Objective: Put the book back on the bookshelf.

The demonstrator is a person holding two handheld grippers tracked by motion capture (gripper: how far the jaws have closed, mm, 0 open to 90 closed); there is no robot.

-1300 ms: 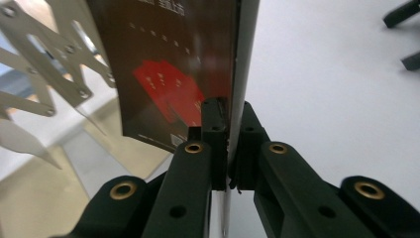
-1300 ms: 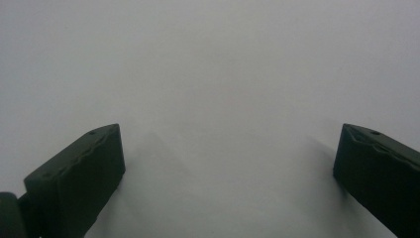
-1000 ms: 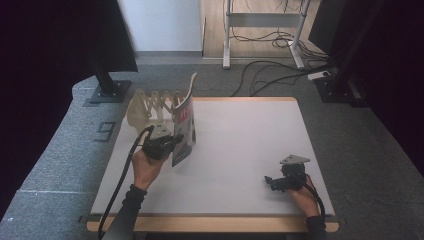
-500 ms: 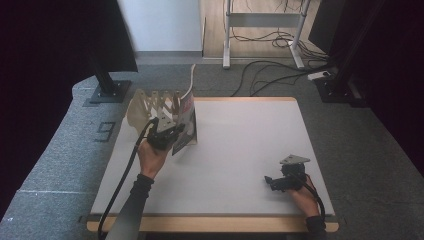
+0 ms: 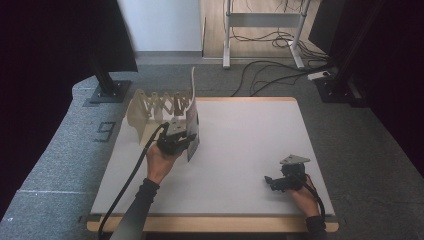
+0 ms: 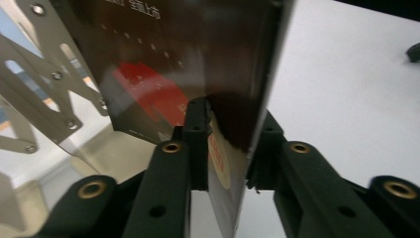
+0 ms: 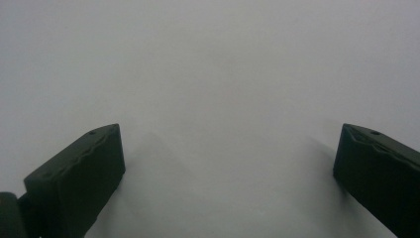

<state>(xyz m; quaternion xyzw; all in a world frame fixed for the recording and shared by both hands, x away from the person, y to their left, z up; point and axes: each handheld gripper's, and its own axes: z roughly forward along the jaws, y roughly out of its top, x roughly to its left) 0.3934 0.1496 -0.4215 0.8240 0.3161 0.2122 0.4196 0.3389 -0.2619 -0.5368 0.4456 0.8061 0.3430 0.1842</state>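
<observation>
A thin dark booklet (image 5: 193, 131) with a red patch on its cover stands on edge near the table's far left. My left gripper (image 5: 187, 141) is shut on its lower edge. In the left gripper view the jaws pinch the booklet (image 6: 198, 59) from both sides, at the left gripper (image 6: 229, 136). A pale accordion rack (image 5: 150, 109) stands just left of the booklet, and its slats (image 6: 44, 89) lie close beside the cover. My right gripper (image 5: 270, 181) rests low at the front right and stands open over bare table (image 7: 228, 163).
The white table top (image 5: 240, 140) stretches between the two hands. A tall pale end plate (image 5: 193, 85) rises at the rack's right end. Beyond the table lie grey floor, black stand feet (image 5: 107, 92) and cables (image 5: 270, 75).
The left hand has shifted slightly right and forward with the booklet, turning it beside the rack. The right gripper has stayed where it was.
</observation>
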